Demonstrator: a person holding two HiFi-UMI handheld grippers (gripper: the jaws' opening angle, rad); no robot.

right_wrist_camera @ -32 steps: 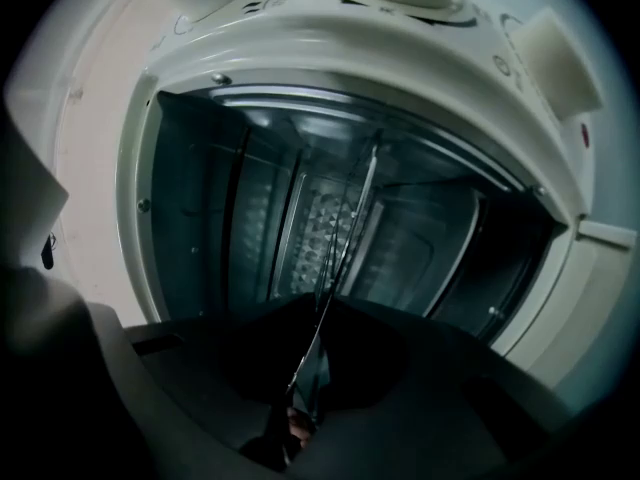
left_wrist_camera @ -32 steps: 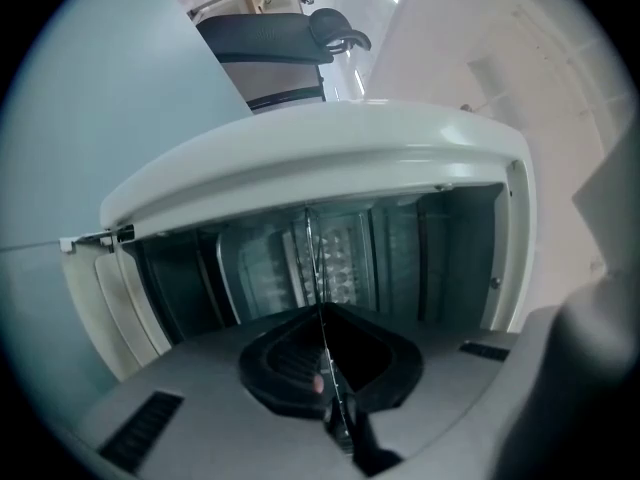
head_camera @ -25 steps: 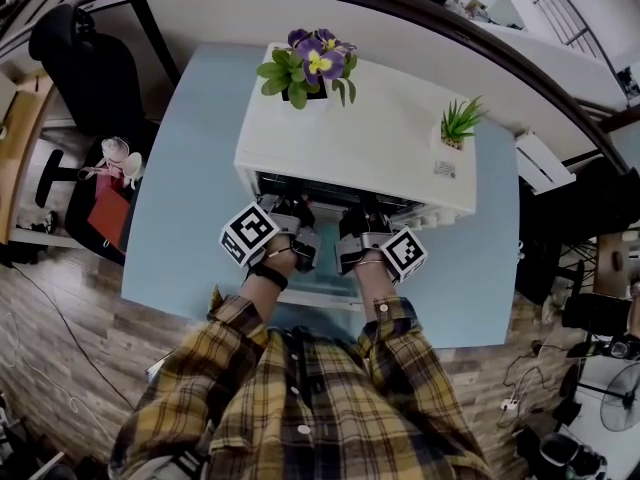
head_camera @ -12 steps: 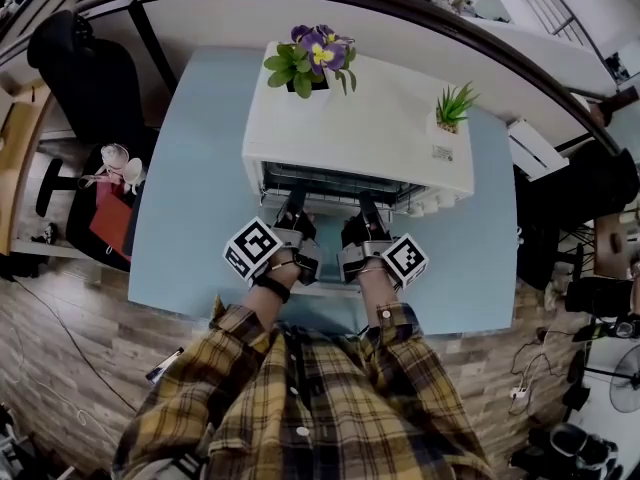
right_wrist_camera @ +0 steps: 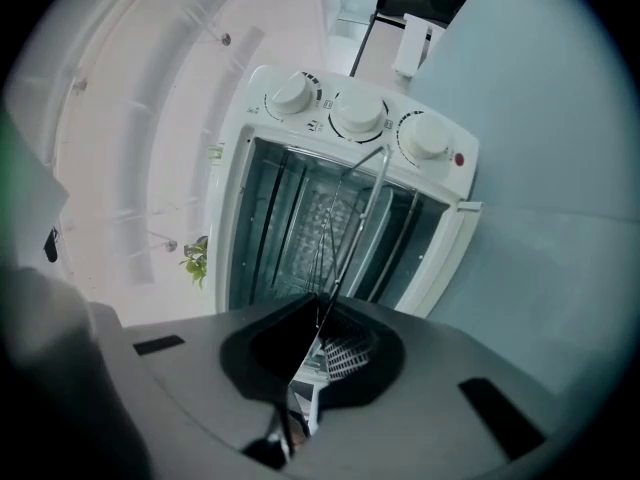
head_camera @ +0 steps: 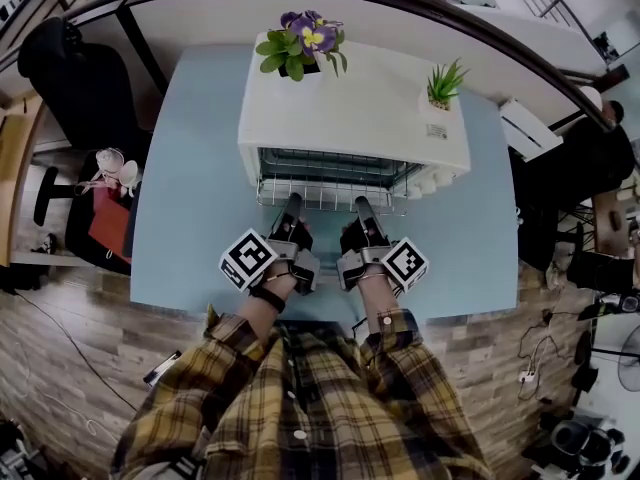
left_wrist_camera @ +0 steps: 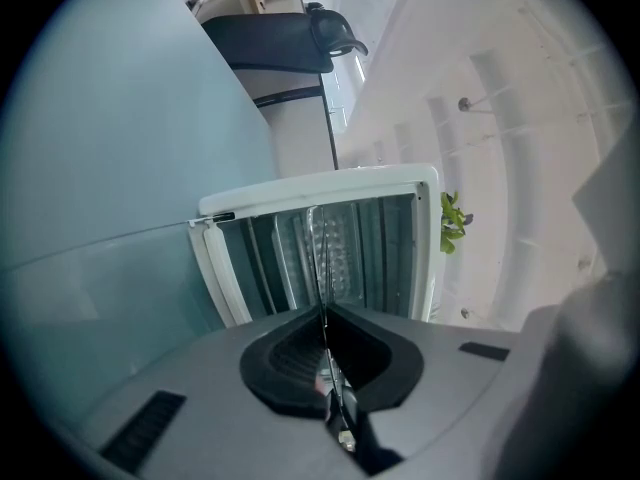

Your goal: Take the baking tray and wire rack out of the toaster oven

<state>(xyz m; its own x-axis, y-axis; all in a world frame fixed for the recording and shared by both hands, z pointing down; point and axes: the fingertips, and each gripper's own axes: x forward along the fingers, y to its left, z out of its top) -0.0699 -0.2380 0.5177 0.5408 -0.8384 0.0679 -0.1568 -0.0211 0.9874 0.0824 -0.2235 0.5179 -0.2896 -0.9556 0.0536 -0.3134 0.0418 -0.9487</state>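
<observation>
I'm pulling the wire rack out, and it is only part way out.

My left hand-held gripper point(left_wrist_camera: 325, 353) is squeezed tight on the front edge of the wire rack point(head_camera: 330, 196), and my right hand-held gripper point(right_wrist_camera: 310, 343) is squeezed tight on the same edge, just beside it. The rack sticks part way out of the open front of the white toaster oven point(head_camera: 350, 118), which sits on the light blue surface point(head_camera: 190, 168). The rest of the rack is inside. So I think no step is done yet: the rack has to come all the way out. I can't clearly pick out the baking tray, so I guess it is inside too. The small label point(head_camera: 437, 131) on the oven top and the marks by the knobs point(right_wrist_camera: 357, 115) are too tiny to read.
</observation>
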